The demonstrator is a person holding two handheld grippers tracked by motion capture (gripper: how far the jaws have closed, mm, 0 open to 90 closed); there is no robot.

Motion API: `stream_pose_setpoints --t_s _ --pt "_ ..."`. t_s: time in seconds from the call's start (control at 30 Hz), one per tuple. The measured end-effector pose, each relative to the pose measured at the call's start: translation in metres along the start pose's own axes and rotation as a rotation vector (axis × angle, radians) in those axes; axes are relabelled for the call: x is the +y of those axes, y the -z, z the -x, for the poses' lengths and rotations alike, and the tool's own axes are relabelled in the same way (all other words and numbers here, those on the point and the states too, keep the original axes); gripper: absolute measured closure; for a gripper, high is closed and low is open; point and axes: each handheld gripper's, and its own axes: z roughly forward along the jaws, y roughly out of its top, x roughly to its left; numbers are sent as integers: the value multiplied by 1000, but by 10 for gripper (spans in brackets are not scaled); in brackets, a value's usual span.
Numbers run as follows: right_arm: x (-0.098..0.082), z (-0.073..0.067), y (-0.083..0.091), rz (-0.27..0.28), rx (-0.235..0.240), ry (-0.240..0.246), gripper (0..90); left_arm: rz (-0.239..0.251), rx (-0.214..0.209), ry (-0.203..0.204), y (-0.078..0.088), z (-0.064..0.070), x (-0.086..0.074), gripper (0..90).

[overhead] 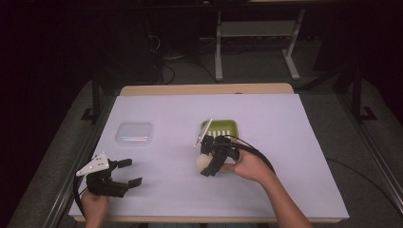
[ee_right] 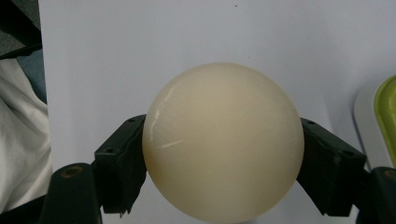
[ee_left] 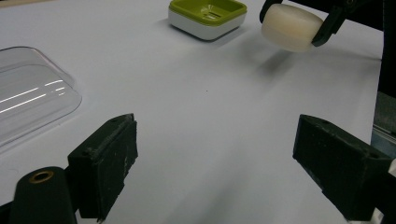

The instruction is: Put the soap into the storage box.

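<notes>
Spread wide and holding nothing, the jaws of the left gripper [overhead: 124,172] hover low over the white sheet by the table's near left corner, pointing toward the middle. Just beyond them, nearer the left edge, a clear plastic lid [overhead: 135,133] lies flat on the table [overhead: 294,190]. Around the table's middle, the right gripper [overhead: 207,158] has its jaws pinching a cream round soap bar [ee_right: 223,142] by its sides; the left gripper view shows the bar [ee_left: 290,27] lifted off the sheet, with its shadow beneath. Just beyond it sits a green soap dish [overhead: 229,126] on a white base. The carry looks to be in hand: the bar seems bound for the dish. The next move calls for bringing it over the green tray, lowering it level, and only then loosening the jaws.
</notes>
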Motion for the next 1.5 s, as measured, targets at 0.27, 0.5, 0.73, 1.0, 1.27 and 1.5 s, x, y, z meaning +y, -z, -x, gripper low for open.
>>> stream_pose_setpoints --t_s 0.27,0.5,0.73,1.0,1.27,1.5 --pt "4 9 8 19 -7 -3 236 1 -1 0 0 0 0 132" --pt "6 15 22 54 -16 -15 235 -6 -3 -2 -1 0 0 132" --pt "9 21 35 65 -39 -13 236 -3 3 -2 1 0 0 132" --pt "10 31 47 83 -56 -23 236 -3 4 -2 0 0 0 132" --pt "7 42 54 89 -73 -42 236 -4 2 -2 0 0 0 132" --pt "3 51 56 97 -83 -58 236 -5 2 -2 0 0 0 132"
